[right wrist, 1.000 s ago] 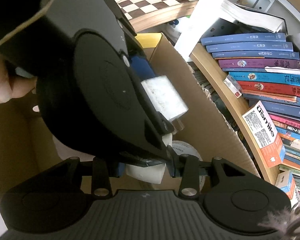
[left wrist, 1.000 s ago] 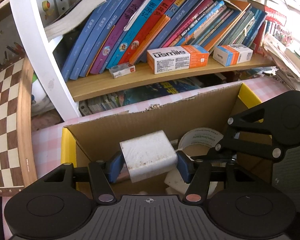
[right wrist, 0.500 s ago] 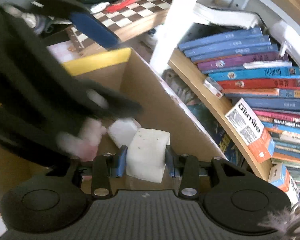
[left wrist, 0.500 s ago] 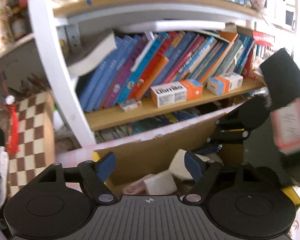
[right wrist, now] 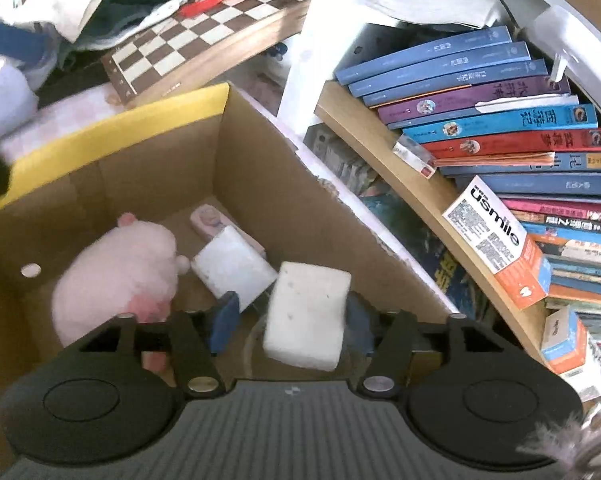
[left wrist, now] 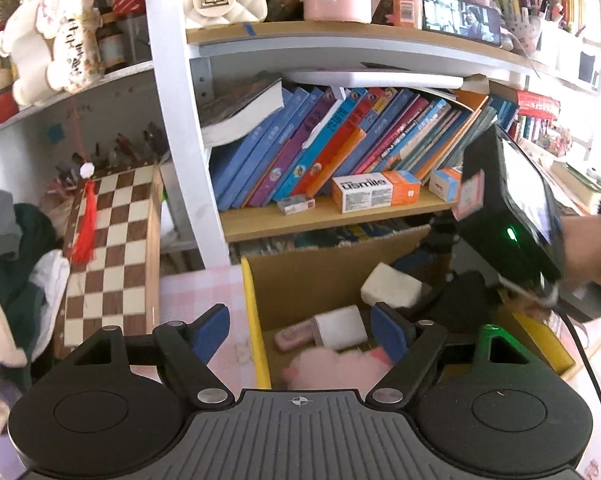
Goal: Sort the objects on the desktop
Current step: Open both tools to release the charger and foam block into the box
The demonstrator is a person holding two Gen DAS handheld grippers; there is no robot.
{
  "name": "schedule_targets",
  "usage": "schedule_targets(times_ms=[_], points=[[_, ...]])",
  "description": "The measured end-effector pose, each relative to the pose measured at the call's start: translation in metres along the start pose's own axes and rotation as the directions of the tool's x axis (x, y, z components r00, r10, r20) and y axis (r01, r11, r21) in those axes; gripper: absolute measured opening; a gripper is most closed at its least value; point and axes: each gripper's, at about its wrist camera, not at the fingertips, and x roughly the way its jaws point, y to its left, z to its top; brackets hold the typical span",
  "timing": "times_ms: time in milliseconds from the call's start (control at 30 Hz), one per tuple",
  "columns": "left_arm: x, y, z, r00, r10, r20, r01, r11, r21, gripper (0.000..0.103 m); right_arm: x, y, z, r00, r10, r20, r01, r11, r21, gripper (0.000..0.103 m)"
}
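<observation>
Your right claw (right wrist: 290,316) is opening over the cardboard box (right wrist: 160,160), the white sponge (right wrist: 306,316) loose between its pads. Your left claw (left wrist: 300,330) is opening too, empty, above the box's yellow edge (left wrist: 254,320).

Over the cardboard box (right wrist: 260,168), the right gripper (right wrist: 286,320) is opening its jaws with a white foam block (right wrist: 306,314) between them, while a pink plush toy (right wrist: 116,276), a second white block (right wrist: 232,266) and a small pink case (right wrist: 208,218) lie near the box's far corner.
</observation>
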Motion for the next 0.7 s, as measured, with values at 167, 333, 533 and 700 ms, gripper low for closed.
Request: schedule_targets(times_ms=[167, 333, 533, 700], points=[[-0.011, -0.004, -0.012, 1.000, 0.007, -0.005, -0.007, 1.000, 0.006, 0.085, -0.017, 0.003, 0.002, 0.999, 0.006, 0.044, -0.007, 1.000, 0.022, 0.085], [-0.025, -0.006, -0.020, 1.000, 0.020, 0.000, -0.020, 1.000, 0.003, 0.087, -0.037, 0.008, 0.002, 0.997, -0.005, 0.079, 0.002, 0.999, 0.043, 0.089], [-0.042, -0.007, -0.031, 0.999, 0.029, 0.018, -0.029, 1.000, -0.001, 0.088, -0.067, 0.016, -0.001, 0.991, -0.035, 0.131, 0.024, 0.996, 0.080, 0.089], [-0.060, -0.006, -0.039, 0.998, 0.050, 0.048, -0.050, 0.999, -0.008, 0.093, -0.096, 0.022, -0.008, 0.981, -0.073, 0.182, 0.049, 0.990, 0.131, 0.090]])
